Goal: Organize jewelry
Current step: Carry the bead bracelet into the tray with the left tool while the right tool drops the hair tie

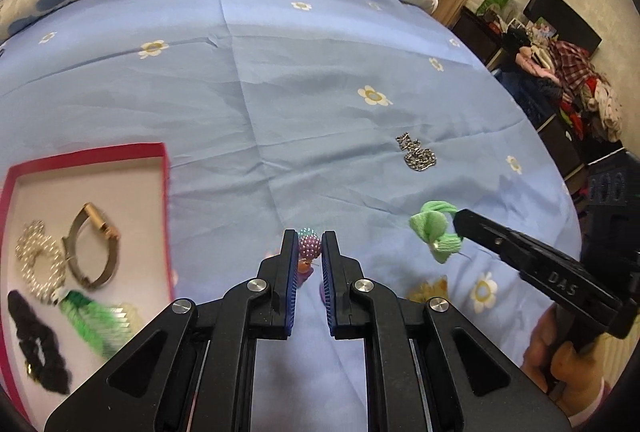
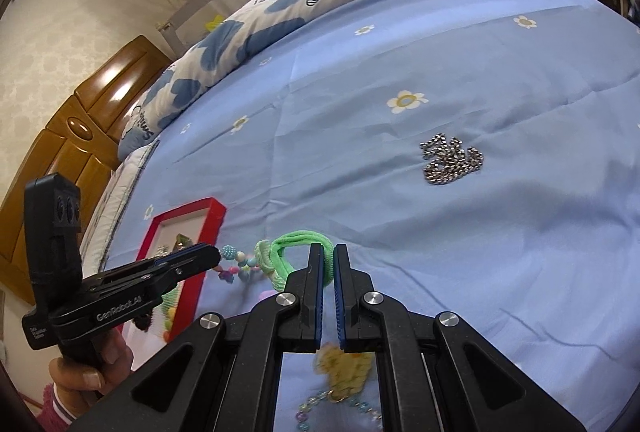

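Green hair tie [image 2: 298, 252] is hanging pinched in our right gripper [image 2: 329, 252], angled down above the blue bedsheet [image 1: 320, 72]. Our left gripper [image 1: 309, 244], also tilted downward, is clamping a beaded bracelet [image 1: 308, 246] near the red box [image 1: 164, 172].

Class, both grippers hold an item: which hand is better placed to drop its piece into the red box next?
Left, probably. The left gripper, shut on the beaded bracelet, is beside the red box; the right gripper, holding the green hair tie, is farther away.
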`<state>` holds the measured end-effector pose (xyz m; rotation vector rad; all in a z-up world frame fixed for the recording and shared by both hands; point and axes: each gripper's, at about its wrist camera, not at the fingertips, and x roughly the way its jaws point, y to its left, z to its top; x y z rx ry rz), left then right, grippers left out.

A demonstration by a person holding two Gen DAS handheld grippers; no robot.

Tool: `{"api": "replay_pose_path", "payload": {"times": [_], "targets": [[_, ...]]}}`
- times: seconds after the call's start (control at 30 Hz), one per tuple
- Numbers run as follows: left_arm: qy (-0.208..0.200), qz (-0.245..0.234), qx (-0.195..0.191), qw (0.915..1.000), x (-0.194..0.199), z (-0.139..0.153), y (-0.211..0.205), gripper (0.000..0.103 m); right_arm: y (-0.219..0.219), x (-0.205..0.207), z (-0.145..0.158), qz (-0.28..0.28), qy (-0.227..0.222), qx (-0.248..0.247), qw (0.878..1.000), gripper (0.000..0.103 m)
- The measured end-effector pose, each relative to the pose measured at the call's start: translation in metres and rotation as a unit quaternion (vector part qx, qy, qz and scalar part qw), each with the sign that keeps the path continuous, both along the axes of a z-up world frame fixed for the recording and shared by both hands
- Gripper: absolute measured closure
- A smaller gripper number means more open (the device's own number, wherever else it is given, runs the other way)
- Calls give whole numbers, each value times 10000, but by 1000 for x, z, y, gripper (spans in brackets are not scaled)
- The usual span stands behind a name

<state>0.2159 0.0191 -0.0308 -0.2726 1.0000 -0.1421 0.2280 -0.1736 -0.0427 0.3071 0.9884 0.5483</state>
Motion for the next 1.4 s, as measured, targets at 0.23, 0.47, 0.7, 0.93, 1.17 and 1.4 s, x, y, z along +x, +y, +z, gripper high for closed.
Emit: {"api": "replay_pose_path", "payload": {"times": [0.23,0.47,0.7,0.93,1.17,1.4], "targets": [[-266,158,-25,9995,-29,24,16,93,15,-15,5,163,-18,30,9999,99],[-380,343,-102,9986,-56,35,35,93,38,-33,9,410,-19,76,9991,99],[-423,609,-174,9971,-84,40,58,93,67,-51,14,738,-19,110,9972,99],[-425,974,-261,9940,-113,41,87,93,96,-69,18,1082,-1,154,9940,99],[-365,1226,-296,9913,-140,36,110,93,126,-86,16,1413,74,178,9898,99],[-273,1424,-367,9888,-159,29,131,93,159,-103,13,1778,115,123,9839,99]]}}
